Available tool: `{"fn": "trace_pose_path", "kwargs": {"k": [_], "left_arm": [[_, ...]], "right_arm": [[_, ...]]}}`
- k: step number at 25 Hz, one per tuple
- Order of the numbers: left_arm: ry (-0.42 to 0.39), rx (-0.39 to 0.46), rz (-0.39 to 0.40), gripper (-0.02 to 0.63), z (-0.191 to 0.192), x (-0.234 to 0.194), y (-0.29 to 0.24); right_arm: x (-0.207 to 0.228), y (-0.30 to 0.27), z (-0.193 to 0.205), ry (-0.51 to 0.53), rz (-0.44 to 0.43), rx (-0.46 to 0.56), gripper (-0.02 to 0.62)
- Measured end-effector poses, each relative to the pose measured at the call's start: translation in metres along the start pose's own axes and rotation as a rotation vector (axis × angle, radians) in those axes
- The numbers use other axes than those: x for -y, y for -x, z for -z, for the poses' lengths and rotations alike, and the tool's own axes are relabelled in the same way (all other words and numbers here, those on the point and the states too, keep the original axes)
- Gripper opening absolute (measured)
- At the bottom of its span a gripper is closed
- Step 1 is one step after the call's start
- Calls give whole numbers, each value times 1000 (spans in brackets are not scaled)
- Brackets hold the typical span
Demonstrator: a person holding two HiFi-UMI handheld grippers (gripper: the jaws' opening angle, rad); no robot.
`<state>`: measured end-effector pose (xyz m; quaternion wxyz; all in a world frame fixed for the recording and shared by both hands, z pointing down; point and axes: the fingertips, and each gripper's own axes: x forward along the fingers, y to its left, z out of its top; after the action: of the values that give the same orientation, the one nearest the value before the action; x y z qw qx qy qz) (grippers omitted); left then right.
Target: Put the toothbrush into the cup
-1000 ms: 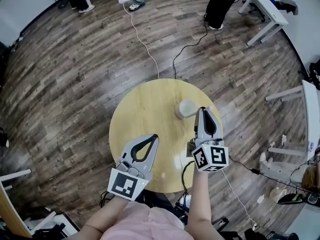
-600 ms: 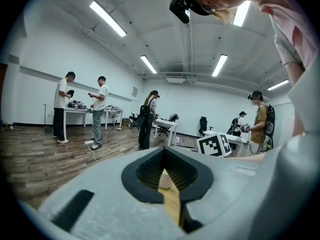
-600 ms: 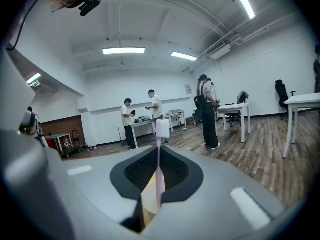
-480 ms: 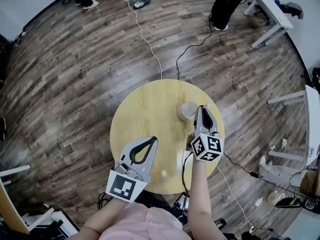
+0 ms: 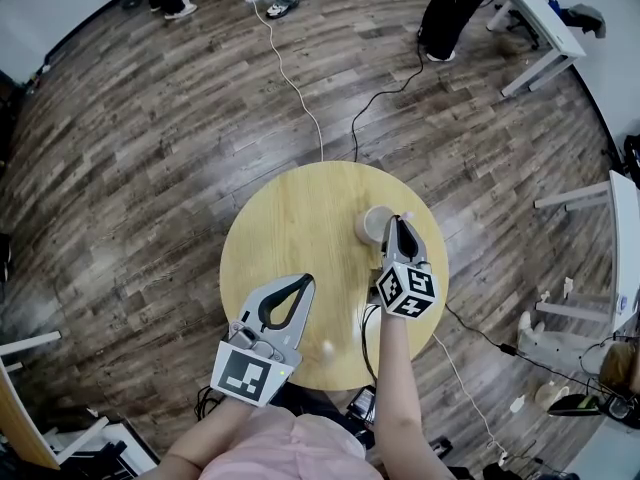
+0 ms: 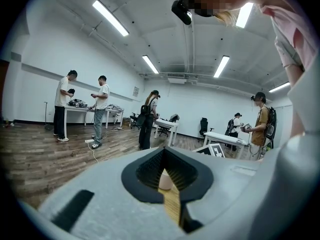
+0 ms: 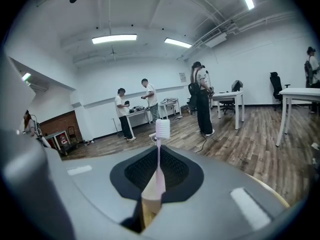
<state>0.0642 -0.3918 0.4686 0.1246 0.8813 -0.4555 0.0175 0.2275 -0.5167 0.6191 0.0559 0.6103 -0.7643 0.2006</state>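
Round wooden table (image 5: 285, 223), plank floor all around. Right gripper (image 5: 400, 230) over the table's right side, jaws clamped on a pink toothbrush (image 7: 159, 159); the white bristle head sticks up past the jaw tips. Cup (image 5: 376, 222) stands upright just left of those tips, very close to the brush; cannot tell if they touch. Left gripper (image 5: 302, 281) hangs over the near edge, jaws together, holding nothing, well apart from the cup.

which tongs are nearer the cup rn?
Right. The right tongs, holding the toothbrush, sit just beside the cup; the left tongs hover farther back over the table.
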Motion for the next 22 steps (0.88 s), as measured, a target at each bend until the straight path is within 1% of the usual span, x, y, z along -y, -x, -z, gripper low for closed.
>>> {"fn": "trace_pose_path", "kwargs": {"k": [5,9,14,18,20,22], "left_arm": [[0,3,-2,-2,-1,-2,2],[15,-3,0,-2,0,-4,1],[22,13,4,-2,-5,-5,-2],[18,29,18,-2,-12,-1,-2],[11,37,26,-2,-16,3,0],[-3,25,37,-2,-16,7,2]], "right_arm": [[3,2,1,-10,7,-3,26],[3,4,1,-30,1,-21,61],[1,12,-4,-44,-7,-22,77],[-4,30,-16,-65,-11,10,77],[-11,42,-25,-77,-25,34,77],[-21,57,-36,-89,-47,64,77]]}}
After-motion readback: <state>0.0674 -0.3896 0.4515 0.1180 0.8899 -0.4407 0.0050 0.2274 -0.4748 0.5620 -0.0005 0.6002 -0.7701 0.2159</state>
